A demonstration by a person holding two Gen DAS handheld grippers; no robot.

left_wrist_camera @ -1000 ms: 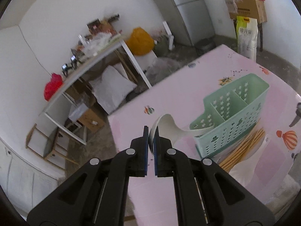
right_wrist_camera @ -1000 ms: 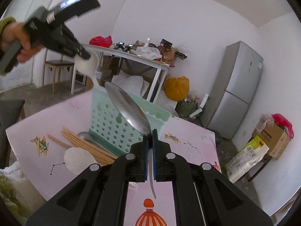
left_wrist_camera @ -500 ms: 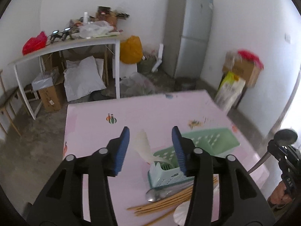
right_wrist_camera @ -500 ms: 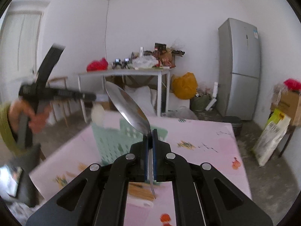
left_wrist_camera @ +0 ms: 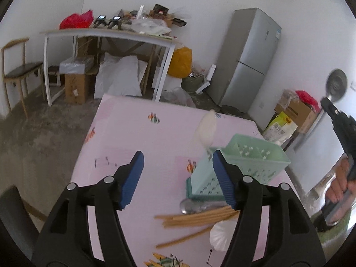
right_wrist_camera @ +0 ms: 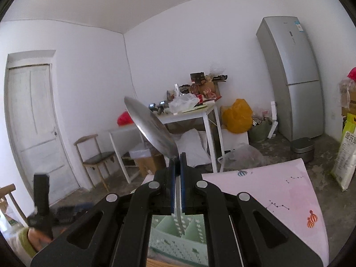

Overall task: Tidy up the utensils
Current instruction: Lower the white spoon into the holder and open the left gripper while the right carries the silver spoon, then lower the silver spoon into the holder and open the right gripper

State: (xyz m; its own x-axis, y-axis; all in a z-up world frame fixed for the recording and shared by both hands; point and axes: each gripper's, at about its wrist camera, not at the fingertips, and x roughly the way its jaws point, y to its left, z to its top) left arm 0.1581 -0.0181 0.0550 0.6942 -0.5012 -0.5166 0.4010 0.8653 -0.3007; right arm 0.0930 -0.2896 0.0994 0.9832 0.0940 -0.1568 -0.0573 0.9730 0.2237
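A mint green utensil caddy [left_wrist_camera: 242, 162] stands on the pink table [left_wrist_camera: 144, 138]. A white spoon [left_wrist_camera: 205, 131] stands in its near compartment, bowl up. My left gripper [left_wrist_camera: 176, 173] is open and empty, above the table in front of the caddy. Wooden chopsticks [left_wrist_camera: 198, 219], a metal spoon [left_wrist_camera: 200, 204] and a white spoon [left_wrist_camera: 220, 233] lie beside the caddy. My right gripper [right_wrist_camera: 177, 166] is shut on a metal spoon [right_wrist_camera: 151, 126], bowl up, handle hanging over the caddy [right_wrist_camera: 178, 238]. The same spoon shows at the right edge of the left wrist view [left_wrist_camera: 336, 84].
A cluttered white side table [left_wrist_camera: 106, 35], a grey fridge [left_wrist_camera: 247, 60], a wooden chair [left_wrist_camera: 17, 71], boxes and bags stand on the floor beyond the pink table. The table's far edge [right_wrist_camera: 267, 166] is close ahead. A white door [right_wrist_camera: 33, 124] is at the left.
My left gripper opened, let go of the white spoon into the caddy, and drew back. My right gripper moved over the caddy with the metal spoon.
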